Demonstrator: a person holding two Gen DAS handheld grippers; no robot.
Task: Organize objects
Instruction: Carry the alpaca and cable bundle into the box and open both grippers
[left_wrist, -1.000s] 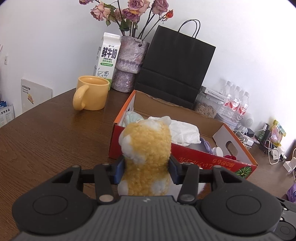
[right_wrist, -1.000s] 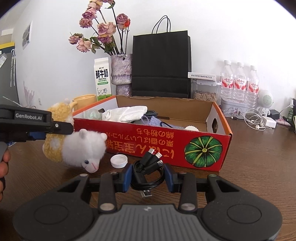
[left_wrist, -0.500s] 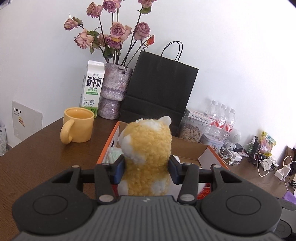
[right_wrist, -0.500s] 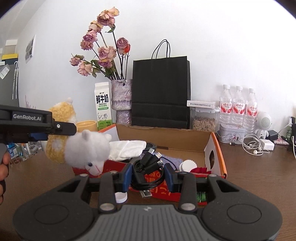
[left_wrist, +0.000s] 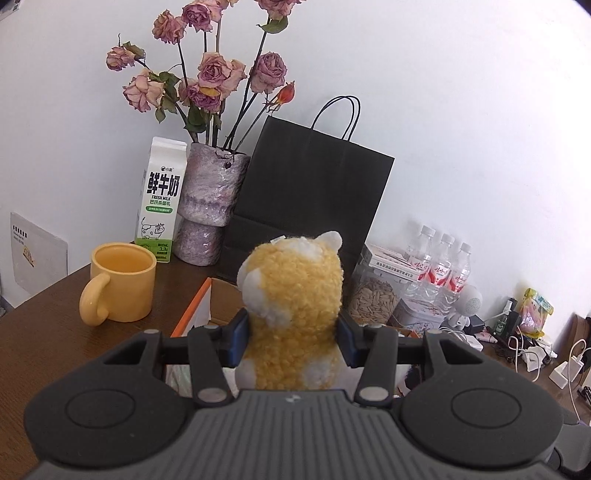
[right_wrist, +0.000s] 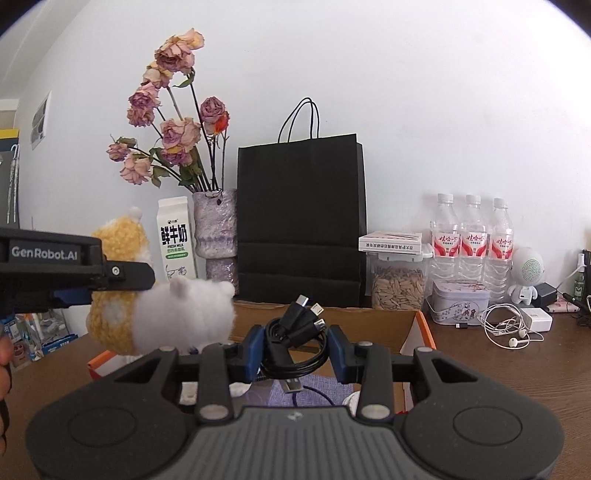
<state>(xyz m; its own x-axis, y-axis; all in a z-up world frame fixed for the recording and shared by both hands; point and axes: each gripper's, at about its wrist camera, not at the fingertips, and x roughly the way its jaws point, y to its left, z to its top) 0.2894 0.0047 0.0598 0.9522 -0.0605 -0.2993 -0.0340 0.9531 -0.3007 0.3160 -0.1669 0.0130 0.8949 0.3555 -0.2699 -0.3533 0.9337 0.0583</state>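
Our left gripper is clamped on the yellow-and-white plush toy, which hides most of the cardboard box behind it; only an orange-edged corner shows. Our right gripper grasps a coiled black cable bundle above the box's open interior, whose contents we can barely make out. Compared with a second ago, both grippers sit higher, and the box's red front has dropped out of sight. On the brown table stand a yellow mug, a milk carton and a black paper bag against a white wall.
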